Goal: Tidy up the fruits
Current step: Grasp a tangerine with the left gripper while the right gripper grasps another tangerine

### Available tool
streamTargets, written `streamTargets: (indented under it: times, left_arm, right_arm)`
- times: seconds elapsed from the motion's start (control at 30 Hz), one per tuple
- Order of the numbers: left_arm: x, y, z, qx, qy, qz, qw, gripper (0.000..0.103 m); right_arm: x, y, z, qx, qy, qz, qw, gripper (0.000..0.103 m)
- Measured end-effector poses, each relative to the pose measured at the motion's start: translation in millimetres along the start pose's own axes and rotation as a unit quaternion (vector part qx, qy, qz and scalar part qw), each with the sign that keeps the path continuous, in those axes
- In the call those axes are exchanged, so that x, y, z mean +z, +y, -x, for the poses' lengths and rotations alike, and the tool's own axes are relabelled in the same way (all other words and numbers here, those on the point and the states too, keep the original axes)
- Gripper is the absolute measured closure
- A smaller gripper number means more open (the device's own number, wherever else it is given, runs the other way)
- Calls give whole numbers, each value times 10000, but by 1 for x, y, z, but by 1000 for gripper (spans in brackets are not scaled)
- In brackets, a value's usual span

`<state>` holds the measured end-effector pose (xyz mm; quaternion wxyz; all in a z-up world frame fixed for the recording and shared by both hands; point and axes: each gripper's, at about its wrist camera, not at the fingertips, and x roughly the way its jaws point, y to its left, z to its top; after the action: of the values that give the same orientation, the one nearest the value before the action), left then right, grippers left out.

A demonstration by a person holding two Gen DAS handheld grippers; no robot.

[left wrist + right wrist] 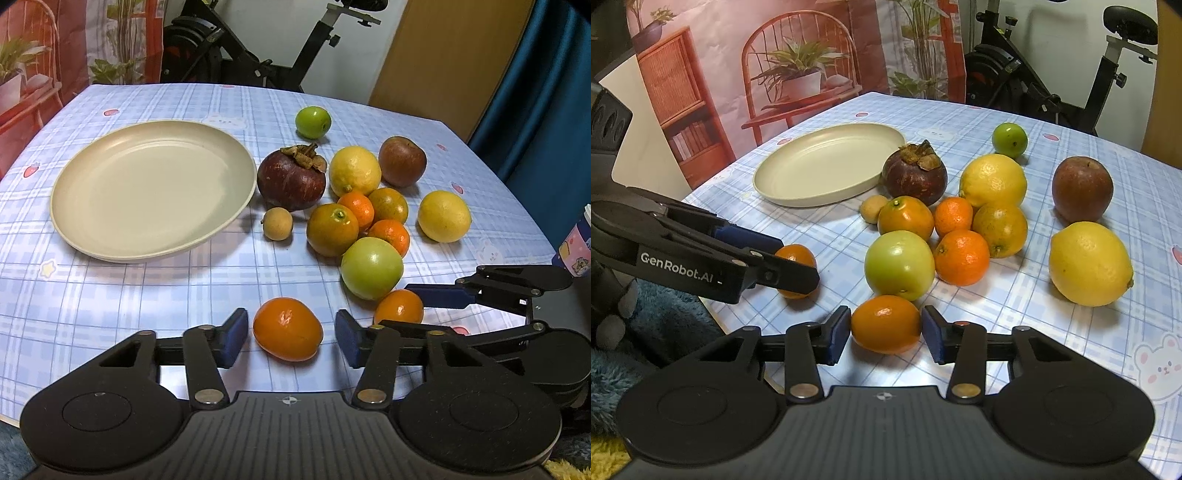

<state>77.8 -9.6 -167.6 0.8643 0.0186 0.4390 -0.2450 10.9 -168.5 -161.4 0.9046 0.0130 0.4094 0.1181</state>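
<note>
A cream plate lies empty at the left of the table; it also shows in the right wrist view. Right of it lie a mangosteen, lemons, a red apple, a green apple, several small oranges and a longan. My left gripper is open around a small orange, pads a little apart from it. My right gripper is open, with its pads close against another small orange, which also shows in the left wrist view.
A small green fruit sits apart at the back. A printed cup stands at the right table edge. An exercise bike and a printed backdrop stand behind the table. The near table edge is just under both grippers.
</note>
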Motion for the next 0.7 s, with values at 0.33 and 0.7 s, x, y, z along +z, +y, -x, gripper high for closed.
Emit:
streamTargets:
  times: [0.33, 0.7]
  left_arm:
    - [-1, 1, -6, 19, 82, 22, 10000, 58]
    - [-2, 0, -5, 81, 58, -10, 9999, 58]
  right_arm:
    - [0, -1, -1, 16, 28, -13, 10000, 58]
    - [-1, -6, -3, 138, 65, -183, 9997, 58]
